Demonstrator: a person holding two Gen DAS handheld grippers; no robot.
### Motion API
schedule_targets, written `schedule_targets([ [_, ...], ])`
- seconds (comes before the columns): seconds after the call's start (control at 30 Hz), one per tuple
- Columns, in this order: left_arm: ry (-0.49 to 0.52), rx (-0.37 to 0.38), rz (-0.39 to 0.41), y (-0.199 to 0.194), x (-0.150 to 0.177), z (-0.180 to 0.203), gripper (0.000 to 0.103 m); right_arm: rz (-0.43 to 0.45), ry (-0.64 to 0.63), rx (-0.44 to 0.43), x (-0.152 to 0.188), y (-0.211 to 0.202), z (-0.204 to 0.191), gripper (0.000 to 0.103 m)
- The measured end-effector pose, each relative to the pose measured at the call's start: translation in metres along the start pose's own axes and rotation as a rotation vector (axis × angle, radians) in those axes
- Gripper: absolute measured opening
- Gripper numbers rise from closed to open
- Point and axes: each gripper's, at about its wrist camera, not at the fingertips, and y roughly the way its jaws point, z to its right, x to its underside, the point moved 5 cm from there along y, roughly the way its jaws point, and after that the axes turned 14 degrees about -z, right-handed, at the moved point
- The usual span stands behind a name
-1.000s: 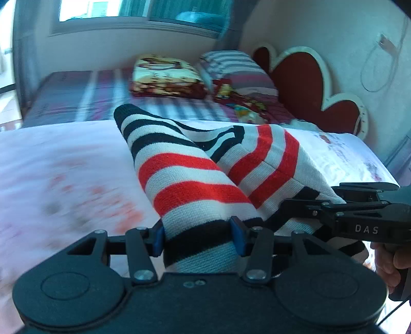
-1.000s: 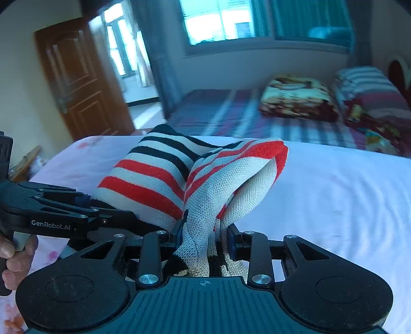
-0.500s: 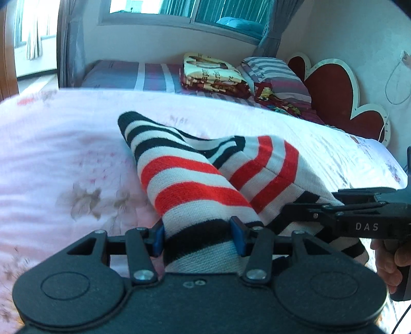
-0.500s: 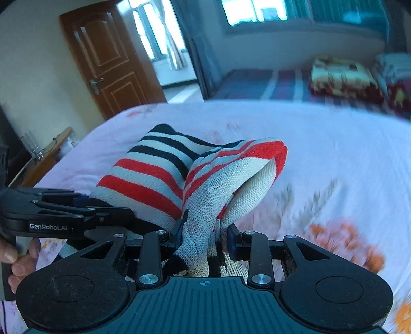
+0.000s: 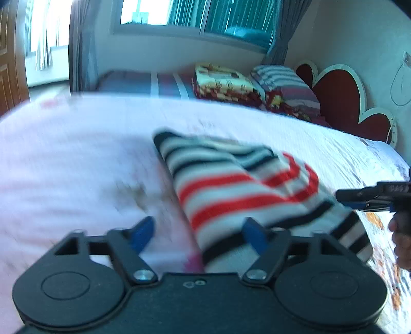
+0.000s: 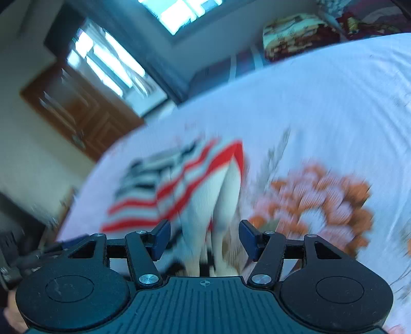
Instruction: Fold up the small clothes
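both hand-held grippers (left, right) have just opened off the striped sweater.

Daylight pours in from the window at twelve o'clock in the left wrist view, blown out to near white with a bluish cast. The bed sheet glares pale and smears with motion blur, worst toward nine o'clock. The right wrist view is blurrier still (the whole room tilts and streaks), its window overexposed at twelve o'clock. Fisheye bending curves walls and edges; corners go dark. Only the black gripper bodies at six o'clock stay sharp.
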Motion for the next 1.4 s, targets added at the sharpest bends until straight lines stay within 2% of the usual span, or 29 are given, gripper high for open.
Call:
schedule_targets([
  [0.07,0.0,0.065,-0.002,0.001,-0.018,0.003,0.048,0.025,0.023,-0.037,-0.018,-0.003,0.001,0.056],
  [0.1,0.012,0.084,-0.007,0.007,-0.028,0.008,0.044,0.025,0.017,-0.037,-0.025,-0.001,-0.003,0.043],
  [0.17,0.039,0.093,-0.046,0.024,-0.043,0.022,0.03,-0.011,-0.02,-0.031,-0.04,0.013,-0.011,0.036],
  [0.3,0.075,0.072,-0.093,0.058,-0.054,0.041,0.031,-0.079,-0.171,0.022,-0.054,0.045,-0.026,0.028],
  [0.33,0.081,0.061,-0.104,0.064,-0.051,0.04,0.034,-0.092,-0.21,0.068,-0.056,0.056,-0.026,0.028],
  [0.37,0.077,0.056,-0.114,0.07,-0.052,0.039,0.034,-0.109,-0.234,0.126,-0.055,0.067,-0.023,0.022],
  [0.4,0.066,0.067,-0.118,0.074,-0.052,0.036,0.035,-0.118,-0.245,0.162,-0.053,0.076,-0.016,0.01],
  [0.47,0.041,0.092,-0.118,0.076,-0.049,0.029,0.035,-0.118,-0.232,0.168,-0.054,0.085,-0.007,0.0],
  [0.57,0.034,0.105,-0.117,0.078,-0.047,0.027,0.035,-0.13,-0.202,0.123,-0.054,0.088,0.001,0.0],
  [0.67,0.039,0.1,-0.115,0.073,-0.045,0.028,0.034,-0.137,-0.218,0.135,-0.051,0.074,-0.003,0.0],
  [0.77,0.052,0.089,-0.076,0.05,-0.041,0.034,0.036,-0.1,-0.255,0.127,-0.043,0.032,-0.018,0.0],
  [0.87,0.064,0.08,-0.036,0.024,-0.02,0.041,0.036,-0.096,-0.332,0.083,-0.017,0.003,-0.039,0.0],
  [0.97,0.056,0.067,-0.027,0.011,0.004,0.043,0.036,-0.107,-0.405,0.101,0.012,-0.008,-0.052,0.0],
  [1.07,0.044,0.041,-0.037,0.012,0.018,0.042,0.036,-0.152,-0.461,0.196,0.035,0.005,-0.048,0.0],
  [1.27,0.08,-0.033,-0.029,0.015,0.018,0.051,0.037,-0.142,-0.428,0.276,0.038,0.025,-0.037,0.0],
  [1.33,0.081,-0.053,-0.034,0.01,0.019,0.054,0.036,-0.122,-0.44,0.301,0.04,0.017,-0.045,0.0],
  [1.4,0.095,-0.072,-0.022,-0.004,0.025,0.059,0.035,-0.082,-0.471,0.28,0.047,-0.003,-0.059,0.0],
])
